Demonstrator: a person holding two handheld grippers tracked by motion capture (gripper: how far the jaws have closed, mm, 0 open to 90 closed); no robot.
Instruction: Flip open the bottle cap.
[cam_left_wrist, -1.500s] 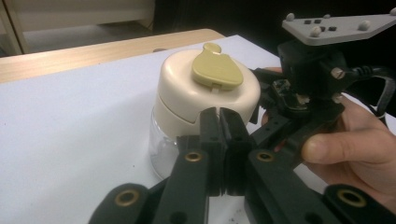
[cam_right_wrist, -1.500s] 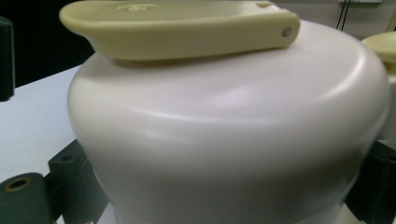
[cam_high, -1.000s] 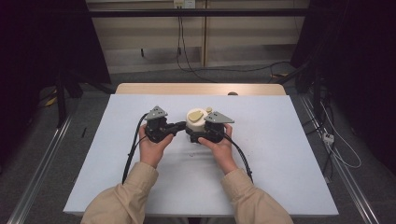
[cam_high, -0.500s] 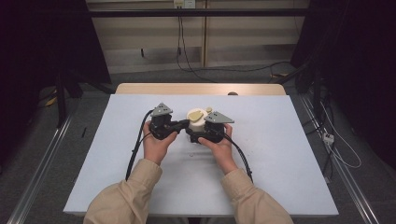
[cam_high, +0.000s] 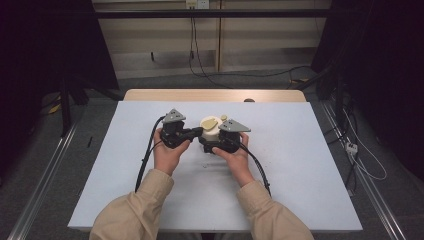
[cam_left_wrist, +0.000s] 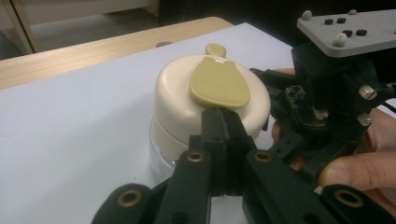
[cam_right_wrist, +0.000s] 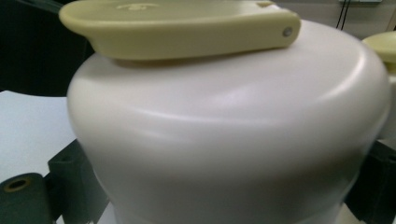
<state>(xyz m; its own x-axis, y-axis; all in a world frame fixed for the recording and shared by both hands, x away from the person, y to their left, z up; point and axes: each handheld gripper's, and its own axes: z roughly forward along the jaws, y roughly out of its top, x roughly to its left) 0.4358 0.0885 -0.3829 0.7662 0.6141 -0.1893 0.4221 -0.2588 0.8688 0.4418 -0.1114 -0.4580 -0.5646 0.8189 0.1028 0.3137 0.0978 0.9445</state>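
Note:
A cream round container (cam_high: 210, 131) stands mid-table, with a flat yellow-green flap (cam_high: 209, 122) lying on its lid. My right gripper (cam_high: 211, 144) is shut on the container's body; its jaws show at both sides of the container (cam_right_wrist: 224, 140) in the right gripper view. My left gripper (cam_high: 198, 132) comes in from the left, shut. In the left gripper view its gripper tip (cam_left_wrist: 219, 115) touches the near edge of the flap (cam_left_wrist: 218, 84). Whether it pinches the flap is unclear.
A small yellow-green knob (cam_left_wrist: 215, 49) sits just behind the container. The white table sheet (cam_high: 300, 150) lies open on all sides, with a wooden edge (cam_high: 215, 95) at the back. Cables trail from both grippers toward the person.
My left gripper has moved right, from a little apart to touching the container's flap. The right gripper and container have stayed in place.

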